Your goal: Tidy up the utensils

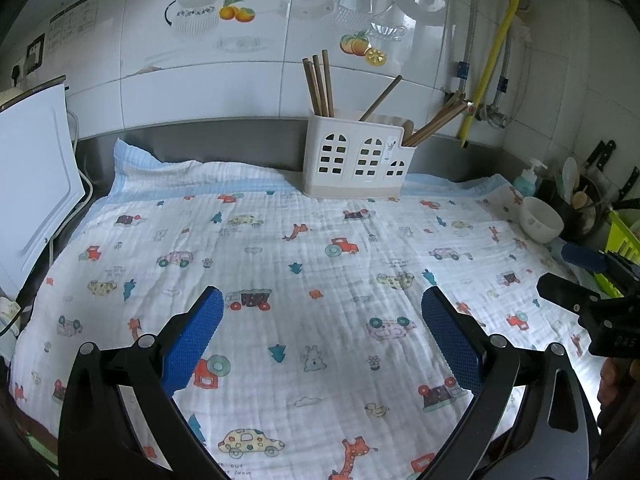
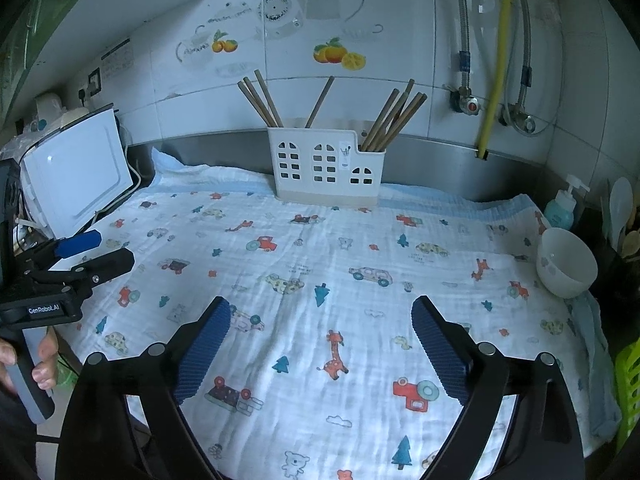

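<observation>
A white utensil holder [image 1: 354, 160] [image 2: 328, 166] with window cut-outs stands at the back of the counter on a printed cloth [image 1: 304, 280] [image 2: 320, 280]. Wooden chopsticks fill it: three upright at its left [image 1: 319, 84] [image 2: 260, 100], one leaning in the middle [image 1: 380, 98] [image 2: 320, 102], several leaning out of the right compartment [image 1: 436, 124] [image 2: 394, 120]. My left gripper [image 1: 322, 308] hovers low over the cloth, open, nothing between its blue pads. My right gripper [image 2: 320, 316] is likewise open and empty. Each gripper shows at the edge of the other's view.
A white bowl [image 1: 540, 220] [image 2: 566, 264] sits at the cloth's right edge, beside a soap pump bottle [image 1: 527, 180] [image 2: 564, 208] and a pot of spoons [image 1: 580, 200]. A white appliance [image 1: 32, 192] [image 2: 76, 184] stands at the left. A green rack [image 1: 624, 240] is far right.
</observation>
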Available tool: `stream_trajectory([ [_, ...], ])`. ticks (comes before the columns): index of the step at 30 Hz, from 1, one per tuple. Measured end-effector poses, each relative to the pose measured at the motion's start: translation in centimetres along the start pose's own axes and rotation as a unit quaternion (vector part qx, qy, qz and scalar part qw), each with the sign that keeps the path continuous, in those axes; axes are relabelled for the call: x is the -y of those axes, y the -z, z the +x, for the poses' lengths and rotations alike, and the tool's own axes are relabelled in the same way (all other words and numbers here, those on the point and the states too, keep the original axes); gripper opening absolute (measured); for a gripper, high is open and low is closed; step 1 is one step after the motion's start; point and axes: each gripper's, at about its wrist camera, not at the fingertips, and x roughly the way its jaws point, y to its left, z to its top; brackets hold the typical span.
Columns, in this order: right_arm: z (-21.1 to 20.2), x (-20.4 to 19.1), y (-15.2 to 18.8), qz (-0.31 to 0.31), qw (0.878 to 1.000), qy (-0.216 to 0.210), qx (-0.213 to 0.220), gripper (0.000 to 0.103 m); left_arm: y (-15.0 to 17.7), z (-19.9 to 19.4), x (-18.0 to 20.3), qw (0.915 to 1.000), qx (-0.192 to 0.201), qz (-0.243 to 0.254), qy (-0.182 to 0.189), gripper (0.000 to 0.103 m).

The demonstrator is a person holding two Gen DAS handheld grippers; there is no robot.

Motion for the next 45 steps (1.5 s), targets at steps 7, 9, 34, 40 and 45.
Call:
stream_trajectory([
  [7,0.4,0.1,0.1,0.000,1.000,0.001,-0.004,0.091,0.0,0.2,0.0,1.0000,-0.002,0.000,0.000,0.098],
  [9,0.5,0.2,0.2,-0.001,1.000,0.000,-0.005,0.091,0.0,0.4,0.1,1.0000,-0.005,0.000,-0.001,0.098],
  [34,1.7,-0.3,0.3,-0.002,1.000,-0.003,-0.017,0.091,0.2,1.7,0.1,0.9998,-0.019,-0.004,0.002,0.098],
  [40,1.6,-0.4,0.3,-0.002,1.000,-0.003,-0.017,0.091,0.2,1.9,0.1,0.9997,-0.023,-0.005,0.003,0.098],
  [45,1.6,-0.5,0.3,-0.002,1.000,-0.003,-0.017,0.091,0.3,1.9,0.1,0.9997,-0.023,-0.007,0.005,0.098],
])
